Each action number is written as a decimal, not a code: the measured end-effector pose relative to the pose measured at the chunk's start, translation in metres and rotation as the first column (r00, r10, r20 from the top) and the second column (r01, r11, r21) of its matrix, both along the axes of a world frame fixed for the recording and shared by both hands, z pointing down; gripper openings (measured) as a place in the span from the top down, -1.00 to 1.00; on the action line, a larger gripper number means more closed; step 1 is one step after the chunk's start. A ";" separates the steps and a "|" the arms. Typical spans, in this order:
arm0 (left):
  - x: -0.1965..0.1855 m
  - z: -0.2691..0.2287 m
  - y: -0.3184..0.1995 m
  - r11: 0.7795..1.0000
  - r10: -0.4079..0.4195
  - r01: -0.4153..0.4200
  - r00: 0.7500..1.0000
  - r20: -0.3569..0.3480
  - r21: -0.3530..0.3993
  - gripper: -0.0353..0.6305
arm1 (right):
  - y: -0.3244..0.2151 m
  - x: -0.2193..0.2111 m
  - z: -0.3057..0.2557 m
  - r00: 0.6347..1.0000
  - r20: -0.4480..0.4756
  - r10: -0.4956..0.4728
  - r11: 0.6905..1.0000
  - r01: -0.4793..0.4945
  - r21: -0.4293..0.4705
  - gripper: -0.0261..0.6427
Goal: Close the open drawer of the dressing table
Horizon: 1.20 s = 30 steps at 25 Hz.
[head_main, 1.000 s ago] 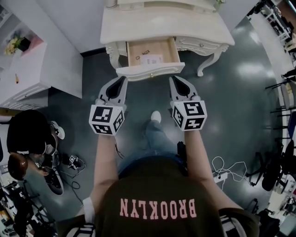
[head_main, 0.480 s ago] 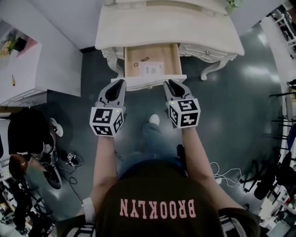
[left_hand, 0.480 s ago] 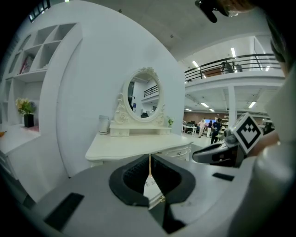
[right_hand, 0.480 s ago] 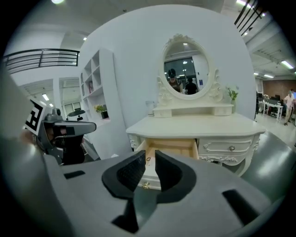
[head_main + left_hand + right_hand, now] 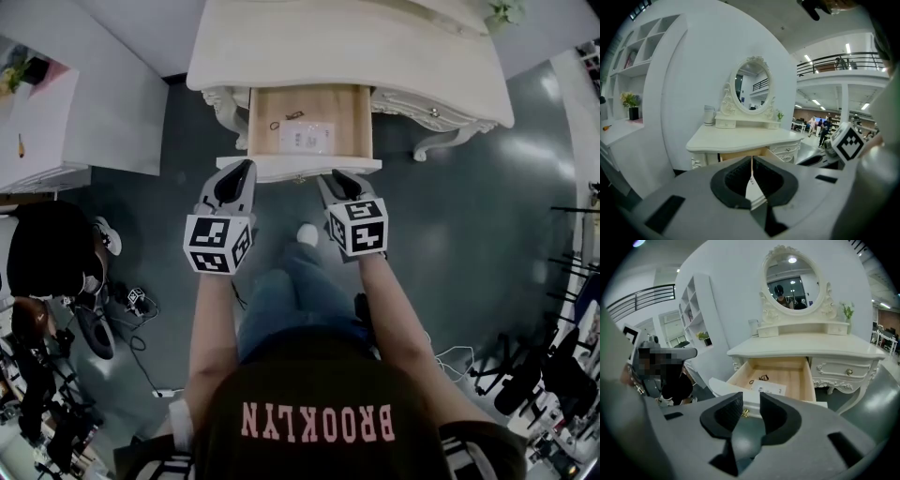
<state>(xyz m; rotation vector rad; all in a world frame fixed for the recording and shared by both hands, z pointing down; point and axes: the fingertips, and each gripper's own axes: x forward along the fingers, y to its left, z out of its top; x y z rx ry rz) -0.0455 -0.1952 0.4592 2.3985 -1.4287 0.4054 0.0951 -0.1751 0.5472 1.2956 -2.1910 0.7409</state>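
The cream dressing table (image 5: 347, 47) stands in front of me with its middle drawer (image 5: 305, 131) pulled out. A paper (image 5: 768, 388) and small dark items lie on the drawer's wooden floor. My left gripper (image 5: 244, 171) hovers just short of the drawer front (image 5: 300, 169), left of centre; in the left gripper view its jaws (image 5: 751, 160) are shut with nothing in them. My right gripper (image 5: 330, 178) is near the front's right half. Its jaws (image 5: 751, 401) are opening, and the small gold knob (image 5: 746, 413) shows in the gap, untouched.
An oval mirror (image 5: 792, 280) and a small plant stand on the tabletop. A side drawer with a knob (image 5: 850, 372) sits right of the open one. A white shelf unit (image 5: 56, 122) and a seated person (image 5: 47, 253) are at the left. Cables lie on the dark floor.
Both grippers have moved forward and down to the drawer front. The table now fills more of the head view.
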 end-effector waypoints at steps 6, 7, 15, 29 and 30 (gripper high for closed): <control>-0.004 0.020 0.000 0.998 -0.029 0.030 0.999 0.019 -0.055 0.87 | -0.010 0.004 0.033 0.999 0.029 0.034 0.993 -0.030 -0.116 0.62; -0.005 0.022 -0.001 0.998 -0.031 0.033 0.999 0.021 -0.061 0.87 | -0.010 0.004 0.038 0.999 0.024 0.031 0.991 -0.027 -0.128 0.62; -0.005 0.031 -0.003 0.997 -0.032 0.034 0.999 0.029 -0.067 0.87 | -0.011 0.010 0.074 0.995 -0.034 0.093 0.975 -0.097 -0.201 0.51; -0.018 0.044 -0.008 0.995 -0.018 0.020 1.000 0.022 -0.093 0.87 | -0.022 0.008 0.093 0.975 -0.141 0.173 0.961 -0.199 -0.194 0.41; -0.017 0.044 -0.011 0.996 -0.014 0.016 1.000 0.023 -0.091 0.87 | -0.024 0.009 0.093 0.974 -0.143 0.175 0.960 -0.201 -0.195 0.41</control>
